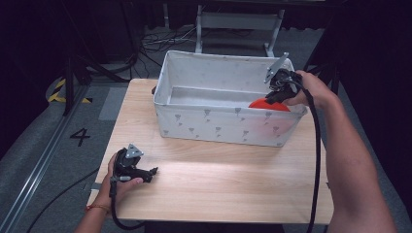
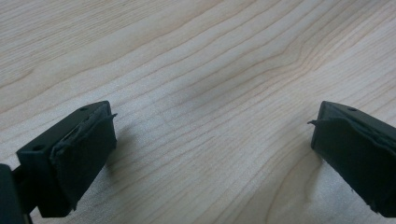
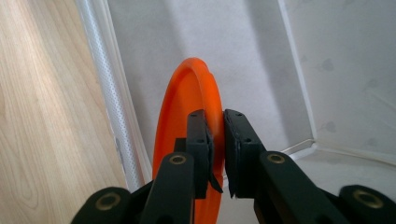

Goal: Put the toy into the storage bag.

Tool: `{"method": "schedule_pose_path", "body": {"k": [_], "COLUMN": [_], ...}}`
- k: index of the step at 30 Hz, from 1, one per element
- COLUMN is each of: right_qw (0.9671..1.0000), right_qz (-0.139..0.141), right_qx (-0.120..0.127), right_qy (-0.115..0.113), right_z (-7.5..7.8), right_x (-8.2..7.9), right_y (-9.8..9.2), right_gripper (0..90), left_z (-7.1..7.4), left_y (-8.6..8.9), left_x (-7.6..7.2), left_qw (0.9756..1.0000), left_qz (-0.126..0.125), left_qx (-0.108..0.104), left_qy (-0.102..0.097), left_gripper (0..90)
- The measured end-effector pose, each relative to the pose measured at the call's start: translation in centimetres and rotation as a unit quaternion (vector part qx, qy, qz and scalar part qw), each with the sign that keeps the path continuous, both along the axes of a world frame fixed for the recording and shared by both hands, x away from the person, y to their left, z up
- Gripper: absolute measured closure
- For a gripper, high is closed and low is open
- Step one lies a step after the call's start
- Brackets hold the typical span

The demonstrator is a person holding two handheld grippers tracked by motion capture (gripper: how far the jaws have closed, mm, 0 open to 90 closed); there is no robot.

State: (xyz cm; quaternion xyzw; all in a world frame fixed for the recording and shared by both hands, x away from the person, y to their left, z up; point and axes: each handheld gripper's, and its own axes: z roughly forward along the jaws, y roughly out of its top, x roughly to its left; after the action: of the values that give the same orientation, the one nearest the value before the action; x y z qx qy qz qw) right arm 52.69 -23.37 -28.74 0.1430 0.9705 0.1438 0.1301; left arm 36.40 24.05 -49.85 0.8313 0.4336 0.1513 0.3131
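You are at the placing step; your right hand-held gripper [image 1: 272, 98] pinches the rim of the orange plate [image 1: 268, 104] and holds it on edge inside the white fabric bin [image 1: 214, 124], at the bin's right end, close against the near wall; in the right gripper view the 2 black jaws are pressed together on the thin orange rim [image 3: 205, 88], with the bin's pale floor [image 3: 243, 60] beyond it and the piped top edge of the wall [image 3: 109, 93] to the left. Whether the plate's lower edge already touches the floor, you cannot tell from here.

Your left hand-held gripper [image 1: 151, 172] lies low over the desk [image 1: 218, 179] at its near left, jaws spread wide with only bare wood grain [image 2: 210, 93] between them; it holds nothing.

The next move, as I judge it, calls for lowering the plate until it bears on the bin floor, tipping it away from the wall so it can lie flat, then spreading the jaws; let go too high or too upright and it may roll or lean against the fabric.
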Motion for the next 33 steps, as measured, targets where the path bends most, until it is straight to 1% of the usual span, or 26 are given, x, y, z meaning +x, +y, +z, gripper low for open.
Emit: {"method": "schedule_pose_path", "body": {"k": [1, 2, 5, 6, 8, 10, 12, 16, 20, 21, 22, 24, 25, 29, 30, 31, 33], "right_qw": [0.9999, 0.9999, 0.9998, 0.9997, 0.9996, 0.9992, 0.9985, 0.9975, 0.9971, 0.9972, 0.9975, 0.9979, 0.9981, 0.9985, 0.9988, 0.999, 0.9996], "right_qz": [0.001, 0.004, 0.004, 0.009, 0.009, 0.011, 0.016, 0.01, 0.006, 0.006, 0.005, 0.013, 0.012, 0.003, 0.004, 0.002, -0.004], "right_qx": [-0.01, -0.014, -0.016, -0.019, -0.024, -0.032, -0.042, -0.055, -0.059, -0.059, -0.054, -0.042, -0.037, -0.037, -0.03, -0.027, -0.011], "right_qy": [-0.001, 0.001, 0.01, 0.012, 0.014, 0.02, 0.032, 0.043, 0.047, 0.046, 0.046, 0.048, 0.047, 0.04, 0.039, 0.035, 0.024], "right_z": [-0.1, -0.2, -0.4, -0.5, -0.6, -0.9, -1.2, -1.8, -1.9, -1.9, -1.9, -1.6, -1.5, -1.4, -1.3, -1.2, -1.0], "right_x": [0.1, 0.2, 0.3, 0.4, 0.5, 0.6, 0.8, 1.1, 1.2, 1.2, 1.1, 0.9, 0.9, 0.8, 0.8, 0.7, 0.6], "right_y": [0.1, 0.3, 0.7, 0.8, 1.0, 1.3, 1.5, 1.6, 1.5, 1.4, 1.4, 1.2, 1.2, 0.9, 0.8, 0.7, 0.5], "right_gripper": [81.3, 81.3, 81.6, 81.7, 81.7, 81.5, 81.5, 81.5, 80.8, 80.7, 82.1, 82.1, 82.2, 80.5, 79.5, 78.1, 76.4], "left_z": [0.0, 0.0, 0.0, 0.0, 0.0, 0.0, 0.0, 0.0, 0.0, 0.0, 0.0, 0.0, 0.0, 0.0, 0.0, 0.0, 0.0], "left_y": [0.0, 0.0, 0.0, 0.0, 0.0, 0.0, 0.0, 0.0, 0.0, 0.0, 0.0, 0.0, 0.0, 0.0, 0.0, 0.0, 0.0], "left_x": [0.0, 0.0, 0.0, 0.0, 0.0, 0.0, 0.0, 0.0, 0.0, 0.0, 0.0, 0.0, 0.0, 0.0, 0.0, 0.0, 0.0], "left_qw": [1.0, 1.0, 1.0, 1.0, 1.0, 1.0, 1.0, 1.0, 1.0, 1.0, 1.0, 1.0, 1.0, 1.0, 1.0, 1.0, 1.0], "left_qz": [0.0, -0.001, -0.002, -0.002, -0.003, -0.003, -0.002, -0.002, -0.003, -0.003, -0.003, -0.002, -0.002, -0.002, -0.002, -0.002, -0.002], "left_qx": [0.0, 0.0, 0.002, 0.002, 0.002, 0.001, 0.001, 0.002, 0.001, 0.001, 0.001, 0.001, 0.001, 0.001, 0.002, 0.002, 0.001], "left_qy": [0.0, 0.001, 0.0, 0.0, 0.001, 0.001, 0.001, 0.001, 0.001, 0.001, 0.001, 0.001, 0.0, 0.001, 0.0, 0.0, 0.001], "left_gripper": [0.3, 0.3, 0.3, 0.3, 0.2, 0.3, 0.3, 0.3, 0.2, 0.3, 0.2, 0.3, 0.3, 0.3, 0.3, 0.3, 0.3]}}
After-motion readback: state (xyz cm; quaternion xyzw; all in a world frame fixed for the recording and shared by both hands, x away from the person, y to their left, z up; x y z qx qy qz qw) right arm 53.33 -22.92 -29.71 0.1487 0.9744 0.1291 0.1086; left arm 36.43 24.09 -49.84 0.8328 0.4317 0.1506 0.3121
